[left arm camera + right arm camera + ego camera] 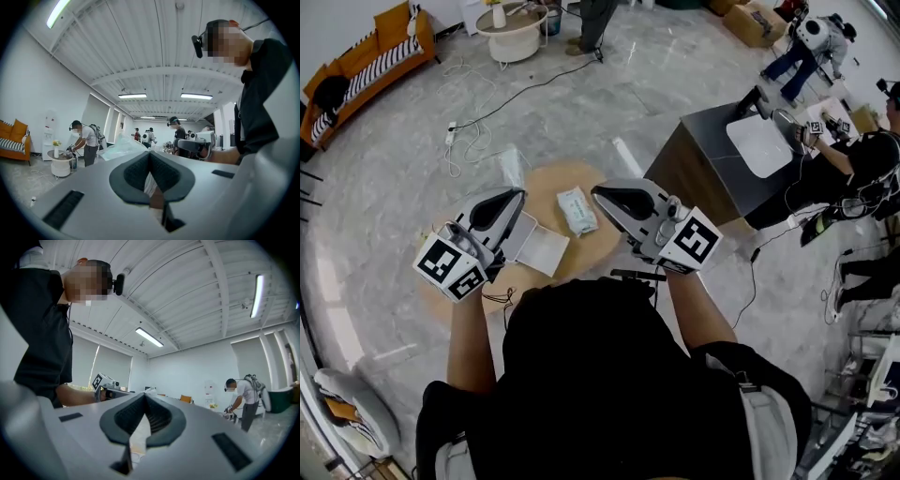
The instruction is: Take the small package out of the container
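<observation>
The small package (577, 210) is seen lying flat on the round table (551, 180), out in the open between the two tongs. A white flat container (542, 248) lies to its near left, just beside the left gripper (520, 193), and the package is clear of it with bare wood between them. The removal is therefore judged as good as done, though it cannot be told for certain that this flat white piece is the container meant.

The left gripper's jaws are closed tip to tip, with nothing pinched. The right gripper (596, 190) is read the same way, its pads met at the tip and nothing held. Both are held level over the near edge of the table, the package just beyond them. A crumpled clear bag (513, 167) sits at the far left, untouched. Little is judged to be left beyond drawing the tongs away.
</observation>
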Tool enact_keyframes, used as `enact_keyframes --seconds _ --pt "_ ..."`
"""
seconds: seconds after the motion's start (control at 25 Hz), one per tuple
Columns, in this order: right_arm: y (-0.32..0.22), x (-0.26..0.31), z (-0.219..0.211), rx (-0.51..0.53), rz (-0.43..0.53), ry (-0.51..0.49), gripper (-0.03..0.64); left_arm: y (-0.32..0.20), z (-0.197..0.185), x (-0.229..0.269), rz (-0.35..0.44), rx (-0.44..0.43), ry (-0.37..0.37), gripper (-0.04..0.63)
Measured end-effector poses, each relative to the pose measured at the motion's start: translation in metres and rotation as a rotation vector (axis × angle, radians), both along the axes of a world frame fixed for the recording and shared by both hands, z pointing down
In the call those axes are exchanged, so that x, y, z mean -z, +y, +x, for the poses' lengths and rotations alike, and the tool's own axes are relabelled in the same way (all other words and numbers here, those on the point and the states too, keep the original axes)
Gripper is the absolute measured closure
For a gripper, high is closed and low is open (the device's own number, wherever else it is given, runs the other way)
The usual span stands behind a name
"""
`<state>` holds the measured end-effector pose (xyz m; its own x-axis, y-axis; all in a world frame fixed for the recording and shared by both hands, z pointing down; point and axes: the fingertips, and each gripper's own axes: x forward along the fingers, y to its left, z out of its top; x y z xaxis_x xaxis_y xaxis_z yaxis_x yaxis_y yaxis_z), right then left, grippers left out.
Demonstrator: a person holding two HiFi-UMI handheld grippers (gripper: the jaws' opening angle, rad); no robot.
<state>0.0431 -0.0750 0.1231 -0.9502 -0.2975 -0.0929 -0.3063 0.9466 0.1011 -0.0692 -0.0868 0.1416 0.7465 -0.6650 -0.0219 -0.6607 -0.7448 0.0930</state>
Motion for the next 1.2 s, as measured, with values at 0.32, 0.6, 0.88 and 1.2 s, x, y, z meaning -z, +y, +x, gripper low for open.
enact_keyframes --seconds 0.32,0.6,0.88,1.2 --pt "0.005 -0.011 0.013 -0.013 -0.02 0.007 0.606 0.007 0.024 -0.007 -0.008 -0.058 -0.009 0.578" --pt "0.004 -0.015 0.019 -0.017 -0.021 0.007 0.606 0.012 0.038 -0.012 -0.023 -0.1 -0.009 0.578" --pt "0.003 -0.02 0.017 0.009 -0.032 0.002 0.606 0.01 0.042 -0.019 -0.034 -0.117 -0.007 0.578" --pt "-0.001 -0.019 0.011 0.025 -0.046 -0.027 0.605 0.005 0.043 -0.03 -0.067 -0.137 -0.006 0.578"
